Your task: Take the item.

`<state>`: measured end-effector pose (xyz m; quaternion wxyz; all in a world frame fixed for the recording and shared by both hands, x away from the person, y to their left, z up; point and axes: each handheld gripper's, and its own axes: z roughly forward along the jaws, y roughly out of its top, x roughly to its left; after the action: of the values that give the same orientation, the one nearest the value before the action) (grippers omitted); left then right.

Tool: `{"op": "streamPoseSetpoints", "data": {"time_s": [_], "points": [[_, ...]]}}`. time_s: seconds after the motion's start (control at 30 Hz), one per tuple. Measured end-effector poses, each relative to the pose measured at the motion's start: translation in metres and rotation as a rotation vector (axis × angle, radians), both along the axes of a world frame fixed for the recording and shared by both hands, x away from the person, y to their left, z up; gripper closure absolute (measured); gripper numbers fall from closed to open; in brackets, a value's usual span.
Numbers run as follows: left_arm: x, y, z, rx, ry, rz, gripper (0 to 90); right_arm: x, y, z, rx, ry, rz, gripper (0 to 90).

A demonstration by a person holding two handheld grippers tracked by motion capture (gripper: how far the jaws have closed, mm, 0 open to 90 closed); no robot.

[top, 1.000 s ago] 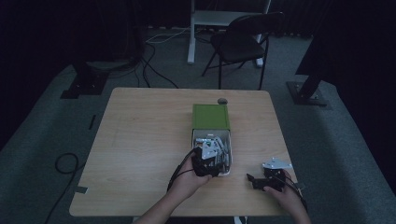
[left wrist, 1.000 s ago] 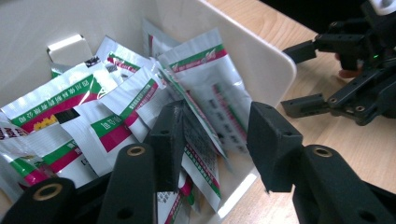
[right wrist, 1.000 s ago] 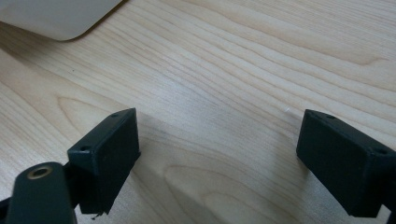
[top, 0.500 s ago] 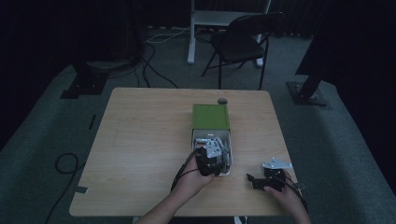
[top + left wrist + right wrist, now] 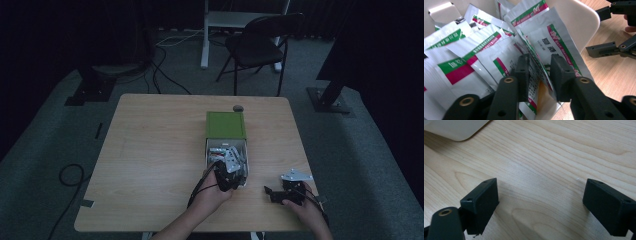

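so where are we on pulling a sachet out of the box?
Done: the left claw is down in the white box, its jaws have just been closing around one sachet but don't look clamped yet. Left: grip, lift out, set it on the table. The right claw waits open on bare wood; no sachet lies outside the box.

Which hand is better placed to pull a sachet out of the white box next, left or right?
Left. The left gripper is already inside the white box, its jaws just closing around a sachet. The right gripper rests open over bare table, apart from the box.
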<state>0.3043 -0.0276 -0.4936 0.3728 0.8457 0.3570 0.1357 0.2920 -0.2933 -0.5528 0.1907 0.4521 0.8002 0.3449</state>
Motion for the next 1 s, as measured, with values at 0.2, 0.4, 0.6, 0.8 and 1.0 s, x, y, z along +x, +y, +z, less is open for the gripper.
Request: {"op": "streamPoseSetpoints", "data": {"time_s": [0.2,0.4,0.6,0.8,1.0], "points": [[-0.002,0.000,-0.005,0.016,-0.009,0.001,85.6,0.000,0.000,0.000,-0.001,0.000,0.000,12.7],[0.000,0.003,0.002,-0.005,0.017,0.020,86.4,0.000,0.000,0.000,0.000,0.000,0.000,12.7],[-0.002,0.008,0.021,-0.007,-0.007,0.019,86.7,0.000,0.000,0.000,0.001,0.001,-0.001,12.7],[-0.002,0.014,0.032,-0.027,-0.023,0.015,86.8,0.000,0.000,0.000,-0.001,-0.001,0.001,12.7],[-0.004,0.022,0.045,-0.062,-0.030,0.011,86.9,0.000,0.000,0.000,0.000,0.000,0.000,12.7]]}}
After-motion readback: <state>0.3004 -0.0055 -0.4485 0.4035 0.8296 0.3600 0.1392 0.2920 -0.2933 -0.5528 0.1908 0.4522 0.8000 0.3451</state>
